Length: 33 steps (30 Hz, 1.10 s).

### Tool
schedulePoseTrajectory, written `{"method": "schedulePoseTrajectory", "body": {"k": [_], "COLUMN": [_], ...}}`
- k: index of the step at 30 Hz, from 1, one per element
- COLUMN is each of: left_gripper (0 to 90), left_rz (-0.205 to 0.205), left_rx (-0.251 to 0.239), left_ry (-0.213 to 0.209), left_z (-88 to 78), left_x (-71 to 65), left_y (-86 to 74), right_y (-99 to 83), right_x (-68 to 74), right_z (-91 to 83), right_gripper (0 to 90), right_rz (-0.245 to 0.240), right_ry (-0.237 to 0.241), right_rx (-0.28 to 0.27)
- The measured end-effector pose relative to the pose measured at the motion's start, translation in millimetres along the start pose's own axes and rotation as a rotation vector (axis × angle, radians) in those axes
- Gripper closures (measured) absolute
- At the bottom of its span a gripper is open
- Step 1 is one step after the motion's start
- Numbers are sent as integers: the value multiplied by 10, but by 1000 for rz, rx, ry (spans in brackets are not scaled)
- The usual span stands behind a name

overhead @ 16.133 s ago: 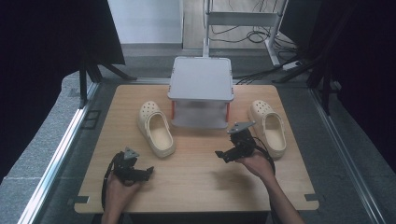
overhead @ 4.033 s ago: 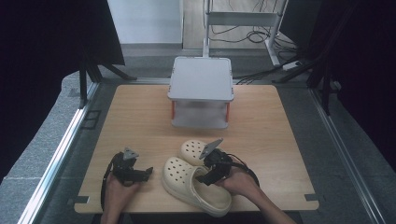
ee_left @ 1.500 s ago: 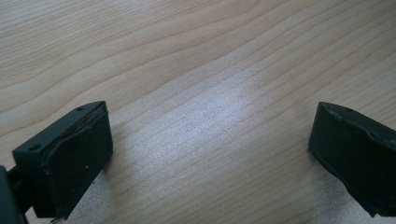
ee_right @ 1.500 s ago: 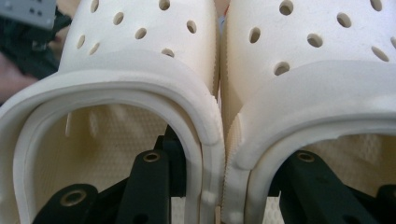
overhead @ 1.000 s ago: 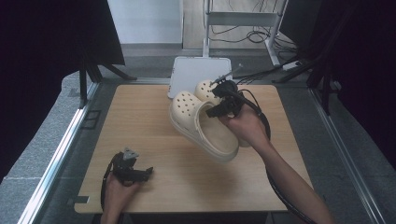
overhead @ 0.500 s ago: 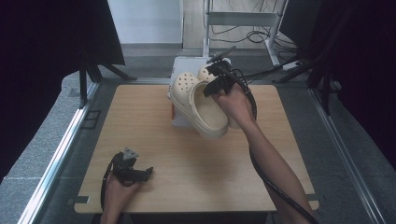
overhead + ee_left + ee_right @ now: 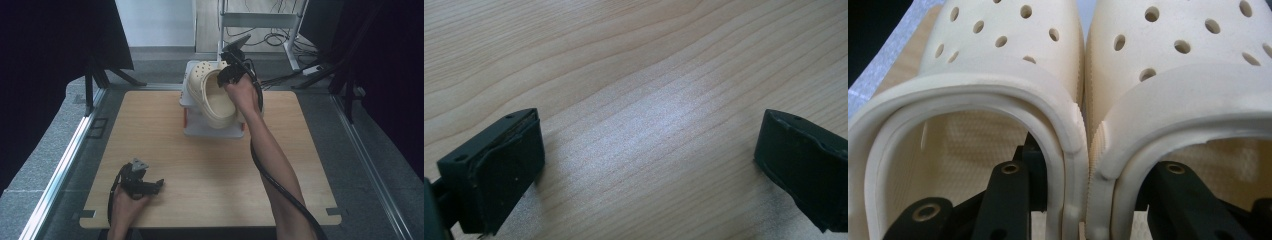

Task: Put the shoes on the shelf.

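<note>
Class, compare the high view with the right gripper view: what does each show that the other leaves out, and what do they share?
High view alone: the whole wooden table, the white two-tier shelf, the left tool resting near the table's front edge, both forearms.

Right gripper view alone: how the right tool grips, one jaw inside each clog, pinching their adjoining walls together.

Both: the pair of cream perforated foam clogs.

cream clogs (image 7: 215, 95), pinched together, above white rack (image 7: 200, 127)

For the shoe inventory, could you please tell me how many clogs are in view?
2. The left clog and the right clog are pressed side by side, clamped together by the right gripper above the white rack at the table's far edge.
</note>
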<state>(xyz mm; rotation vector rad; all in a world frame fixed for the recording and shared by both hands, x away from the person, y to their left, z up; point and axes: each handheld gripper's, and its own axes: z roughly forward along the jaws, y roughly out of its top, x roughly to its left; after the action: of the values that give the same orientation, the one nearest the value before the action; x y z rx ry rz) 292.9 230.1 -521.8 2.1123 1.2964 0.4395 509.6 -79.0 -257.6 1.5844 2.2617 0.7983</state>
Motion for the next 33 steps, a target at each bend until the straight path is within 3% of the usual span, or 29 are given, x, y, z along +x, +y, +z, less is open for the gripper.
{"method": "schedulePoseTrajectory", "body": {"k": [6,15,24,33], "left_gripper": [0,0,0,0], "left_rz": [0,2,3,5], "left_rx": [0,1,-1,-1], "left_ry": [0,-4,-4,-6], "left_z": [0,-1,1,1], "left_x": [0,0,-1,-2], "left_y": [0,0,0,0], "right_y": [138,364,479,448], "right_x": [-42,-30,-1,-50], "right_z": [188,409,670,722], "right_gripper": [644,644,642,609], "right_rz": [45,75,79,53], "right_ry": [-24,-39,-47,-29], "right_rx": [-13,-22,-17,-18]}}
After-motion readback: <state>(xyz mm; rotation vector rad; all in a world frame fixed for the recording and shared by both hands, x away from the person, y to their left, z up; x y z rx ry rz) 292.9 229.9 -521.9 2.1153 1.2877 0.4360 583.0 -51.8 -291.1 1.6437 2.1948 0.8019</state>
